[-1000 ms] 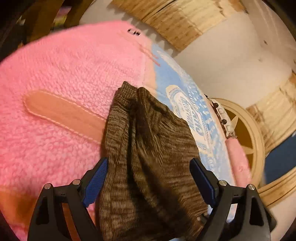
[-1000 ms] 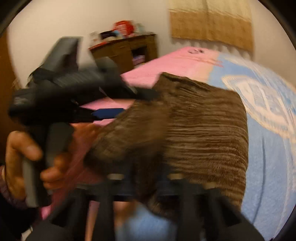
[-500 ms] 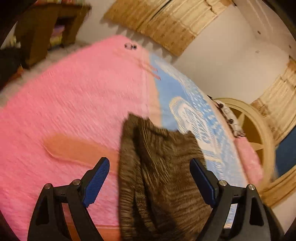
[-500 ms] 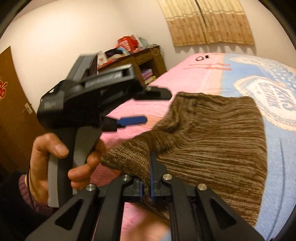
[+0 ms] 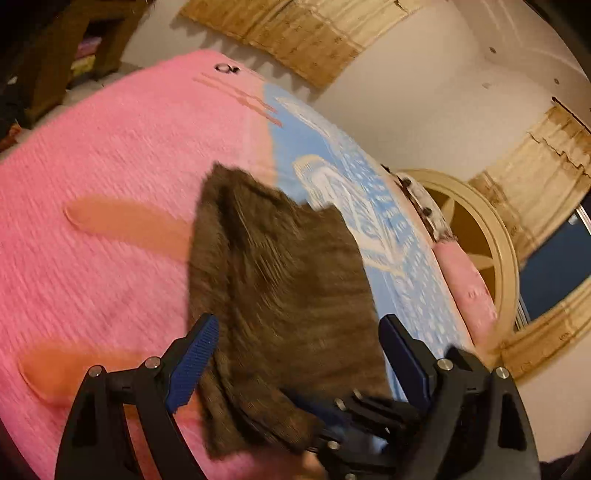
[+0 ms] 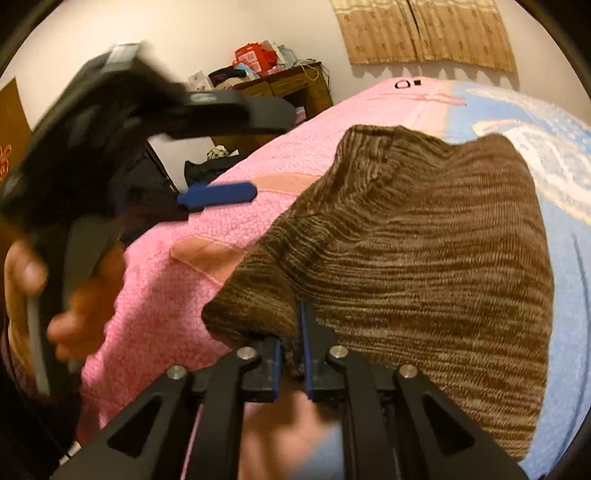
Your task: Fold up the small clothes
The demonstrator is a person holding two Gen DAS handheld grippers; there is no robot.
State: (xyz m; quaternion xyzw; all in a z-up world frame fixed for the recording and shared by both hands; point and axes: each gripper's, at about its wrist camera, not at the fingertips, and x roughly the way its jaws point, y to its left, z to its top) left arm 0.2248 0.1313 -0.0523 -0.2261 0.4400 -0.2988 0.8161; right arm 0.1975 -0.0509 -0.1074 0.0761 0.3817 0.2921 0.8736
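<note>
A brown knit garment (image 5: 280,280) (image 6: 424,258) lies folded on a pink and blue blanket (image 5: 110,155) (image 6: 166,295). My left gripper (image 5: 299,332) hovers open above the garment's near part and touches nothing; in the right wrist view the left gripper (image 6: 271,155) is at the left, held by a hand (image 6: 22,273). My right gripper (image 6: 291,332) has the garment's near corner bunched between its blue pads. Its jaws are opening and show a narrow gap that the cloth fills. In the left wrist view the right gripper (image 5: 321,421) sits at the garment's near edge.
A wooden desk (image 6: 288,88) piled with things stands beyond the bed's far left. Curtains (image 6: 424,33) hang on the wall behind the bed. To the right of the bed are a round cream frame (image 5: 491,251) and a pink pillow (image 5: 465,280).
The left gripper has drawn back and up from the garment, staying open. The garment has spread flatter on the blanket. The right gripper's pads have parted slightly around the corner.
</note>
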